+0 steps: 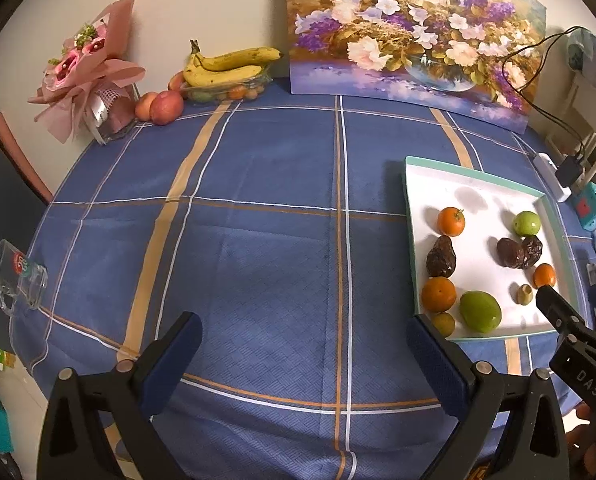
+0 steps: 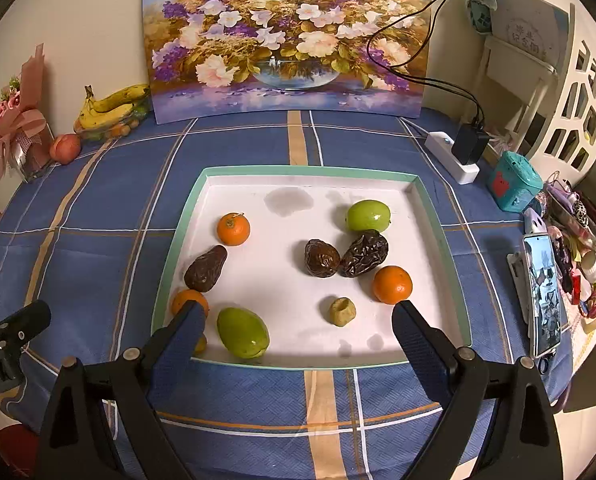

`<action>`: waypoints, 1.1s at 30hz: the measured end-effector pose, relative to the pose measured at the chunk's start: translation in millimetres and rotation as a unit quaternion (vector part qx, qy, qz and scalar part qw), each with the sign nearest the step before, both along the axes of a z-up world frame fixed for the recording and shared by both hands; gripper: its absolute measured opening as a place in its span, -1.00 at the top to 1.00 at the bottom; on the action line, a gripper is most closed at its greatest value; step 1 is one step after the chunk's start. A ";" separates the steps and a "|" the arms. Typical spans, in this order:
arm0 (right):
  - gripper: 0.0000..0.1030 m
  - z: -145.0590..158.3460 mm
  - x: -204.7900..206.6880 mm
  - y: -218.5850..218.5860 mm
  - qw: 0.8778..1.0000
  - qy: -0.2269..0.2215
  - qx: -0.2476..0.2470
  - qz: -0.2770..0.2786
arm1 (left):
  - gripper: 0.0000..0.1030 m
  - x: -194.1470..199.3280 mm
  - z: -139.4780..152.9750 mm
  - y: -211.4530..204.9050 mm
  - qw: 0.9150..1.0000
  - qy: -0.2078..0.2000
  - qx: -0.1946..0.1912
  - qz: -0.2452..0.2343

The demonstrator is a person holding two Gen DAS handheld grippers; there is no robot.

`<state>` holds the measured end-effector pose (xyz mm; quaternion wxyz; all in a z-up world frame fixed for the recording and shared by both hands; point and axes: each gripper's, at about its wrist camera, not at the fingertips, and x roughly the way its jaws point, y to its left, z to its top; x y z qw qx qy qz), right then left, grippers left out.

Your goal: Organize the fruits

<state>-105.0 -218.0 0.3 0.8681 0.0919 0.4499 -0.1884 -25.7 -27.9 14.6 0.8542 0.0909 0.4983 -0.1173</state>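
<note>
Both claws, left [image 1: 304,334] and right [image 2: 298,320], released, empty; green fruit [image 2: 243,332] between right fingertips.

tray [image 2: 179,216] on tablecloth [image 2: 109,204], fruits [image 2: 322,258] in tray, painting [image 2: 285,36] behind, bananas [image 2: 109,106] far left

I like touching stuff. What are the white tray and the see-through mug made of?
The tray looks like matte cardboard, maybe a box lid: thin folded walls, grey stains soaked in. The mug, lying on its side, looks like clear shiny glass, though it could be plastic.
</note>
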 end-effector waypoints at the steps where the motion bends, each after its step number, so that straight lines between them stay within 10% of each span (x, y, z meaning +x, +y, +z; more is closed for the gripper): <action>1: -0.84 0.0 0.0 0.0 1.000 0.000 0.000 0.000 | -1.00 0.0 -0.3 0.1 1.000 0.001 0.000 0.001; 33: -0.84 0.6 0.7 1.8 1.000 0.001 0.001 -0.001 | -1.00 0.8 -3.4 1.0 1.000 0.008 0.004 -0.003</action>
